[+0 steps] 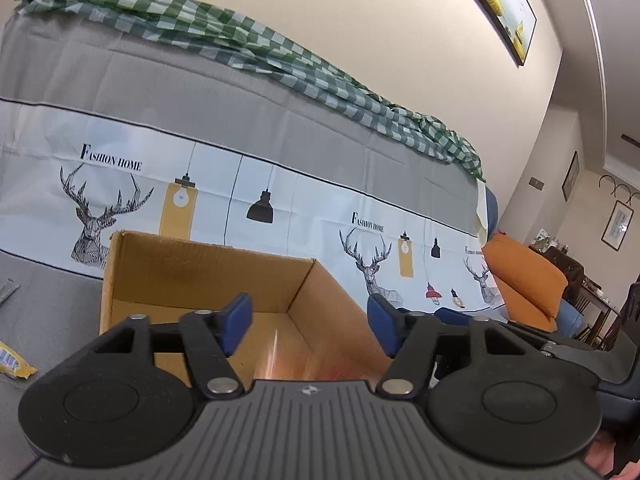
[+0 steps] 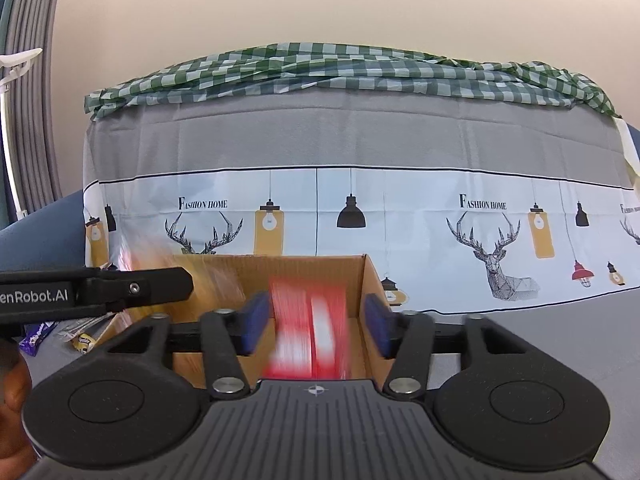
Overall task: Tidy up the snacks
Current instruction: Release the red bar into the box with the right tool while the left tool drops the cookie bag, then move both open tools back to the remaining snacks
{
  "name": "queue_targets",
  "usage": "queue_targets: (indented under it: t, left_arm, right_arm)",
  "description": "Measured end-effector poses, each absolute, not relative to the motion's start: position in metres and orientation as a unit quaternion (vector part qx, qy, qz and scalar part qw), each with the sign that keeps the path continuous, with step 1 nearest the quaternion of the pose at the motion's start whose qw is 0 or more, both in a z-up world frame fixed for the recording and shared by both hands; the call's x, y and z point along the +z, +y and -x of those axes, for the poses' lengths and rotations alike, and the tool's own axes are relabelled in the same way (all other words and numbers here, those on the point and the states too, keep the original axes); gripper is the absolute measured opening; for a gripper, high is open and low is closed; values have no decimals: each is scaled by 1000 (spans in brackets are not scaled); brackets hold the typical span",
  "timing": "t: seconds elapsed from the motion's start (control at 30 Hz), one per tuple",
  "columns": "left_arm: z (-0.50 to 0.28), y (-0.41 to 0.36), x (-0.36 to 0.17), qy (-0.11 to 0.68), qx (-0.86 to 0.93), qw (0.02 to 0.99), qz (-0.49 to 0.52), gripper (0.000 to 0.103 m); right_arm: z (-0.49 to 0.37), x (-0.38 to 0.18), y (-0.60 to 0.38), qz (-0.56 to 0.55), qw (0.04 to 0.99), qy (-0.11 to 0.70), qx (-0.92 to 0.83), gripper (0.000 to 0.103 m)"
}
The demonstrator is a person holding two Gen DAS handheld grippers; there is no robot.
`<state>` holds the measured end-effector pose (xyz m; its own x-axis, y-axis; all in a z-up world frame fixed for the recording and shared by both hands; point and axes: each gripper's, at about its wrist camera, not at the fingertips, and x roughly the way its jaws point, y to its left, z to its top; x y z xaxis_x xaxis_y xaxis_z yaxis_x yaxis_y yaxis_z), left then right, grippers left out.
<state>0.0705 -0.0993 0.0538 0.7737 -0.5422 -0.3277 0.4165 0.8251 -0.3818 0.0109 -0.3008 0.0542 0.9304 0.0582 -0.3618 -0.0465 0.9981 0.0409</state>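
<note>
An open cardboard box [image 2: 224, 280] sits on a grey cloth [image 2: 580, 340], seen from both wrist cameras. The right gripper [image 2: 316, 326] is spread wide, its blue pads [image 2: 378, 330] apart. Between them, touching neither, is a red and white snack pack [image 2: 308, 332], heavily blurred (it seems to be inside the box, though the blur makes that uncertain). The left gripper [image 1: 310, 322] is also spread wide and holds nothing, pointed over the box's [image 1: 208, 272] near edge with bare cardboard floor ahead. Left of the box lie a yellow wrapper [image 1: 14, 362] and a purple wrapper [image 2: 36, 336] on the cloth.
</note>
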Motion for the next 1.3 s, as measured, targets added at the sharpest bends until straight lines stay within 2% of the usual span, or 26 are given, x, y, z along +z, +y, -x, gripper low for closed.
queue_targets:
  t: [0.2, 0.3, 0.47, 0.53, 0.8, 1.03, 1.3]
  left_arm:
    - [-66, -91, 55, 201, -243, 939, 138, 70]
    - [-63, -80, 56, 193, -230, 943, 141, 64]
    - [-61, -48, 57, 212, -208, 943, 151, 32]
    - [-59, -31, 58, 221, -191, 944, 151, 29]
    - [-54, 41, 62, 244, -123, 954, 125, 29]
    - [-66, 110, 46, 277, -54, 956, 84, 29]
    - [-90, 172, 16, 330, 32, 940, 79, 29]
  right_arm:
    - [-14, 54, -293, -21, 982, 188, 26, 62]
    - [-15, 55, -286, -28, 981, 189, 25, 62]
    - [-18, 54, -265, -52, 978, 199, 26, 62]
    - [-18, 53, -253, -65, 976, 204, 28, 62]
    - [-17, 50, -192, -102, 969, 219, 55, 61]
    - [-20, 43, -133, -100, 965, 222, 98, 42]
    - [-37, 25, -70, -86, 955, 241, 149, 41]
